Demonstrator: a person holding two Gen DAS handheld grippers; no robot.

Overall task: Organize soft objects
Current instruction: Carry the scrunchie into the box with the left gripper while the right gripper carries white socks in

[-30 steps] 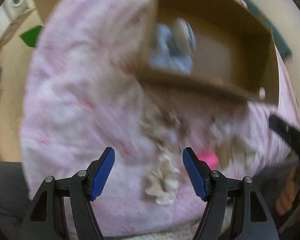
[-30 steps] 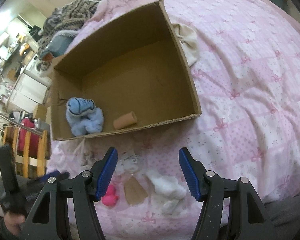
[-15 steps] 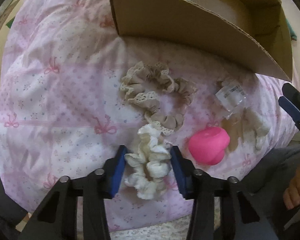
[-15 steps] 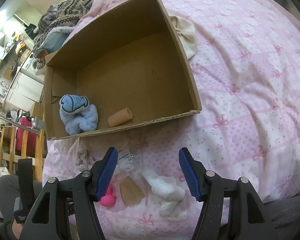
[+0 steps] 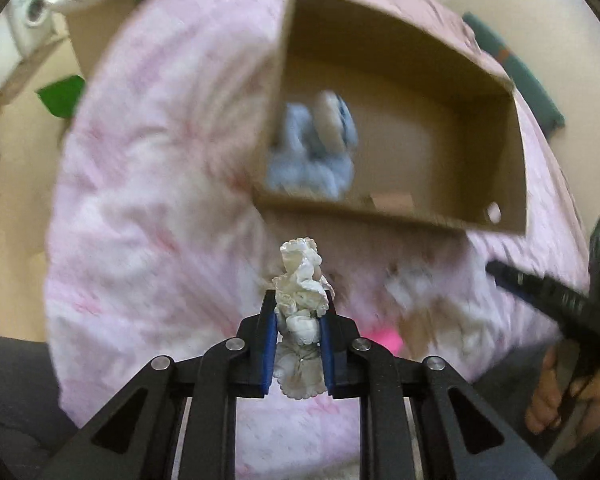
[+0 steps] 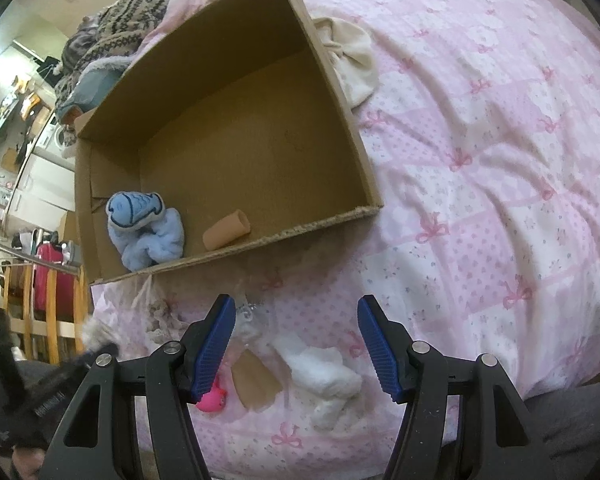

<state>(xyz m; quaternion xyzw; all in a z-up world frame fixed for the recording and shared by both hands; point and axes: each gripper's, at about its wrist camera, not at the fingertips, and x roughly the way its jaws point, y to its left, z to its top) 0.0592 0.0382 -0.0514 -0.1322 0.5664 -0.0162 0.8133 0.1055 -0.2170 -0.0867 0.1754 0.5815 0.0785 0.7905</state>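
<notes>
My left gripper [image 5: 298, 320] is closing its jaws, and the blue pads press on a white ruffled scrunchie [image 5: 300, 276], held up off the pink bedspread [image 5: 148, 208]. Ahead stands an open cardboard box [image 5: 380, 40] containing a blue plush [image 5: 312, 152]. In the right wrist view the box [image 6: 340, 92] holds that blue plush [image 6: 144, 224] and a tan roll [image 6: 226, 230]. My right gripper [image 6: 296, 344] hovers open above a white cloth bundle [image 6: 320, 372], a tan piece [image 6: 256, 380] and a pink toy [image 6: 212, 398]. A beige lace scrunchie [image 6: 160, 320] lies near the box front.
A cream cloth [image 6: 352, 64] lies against the box's right wall. Knitted clothes [image 6: 120, 28] are piled behind the box. Wooden rails [image 6: 28, 300] stand off the bed's left edge. A clear packet [image 6: 248, 316] lies by the toys. A hand [image 5: 560, 400] holds the right gripper.
The left gripper came down around the white scrunchie, closed on it and lifted it off the bedspread. The right gripper stayed open in place.
</notes>
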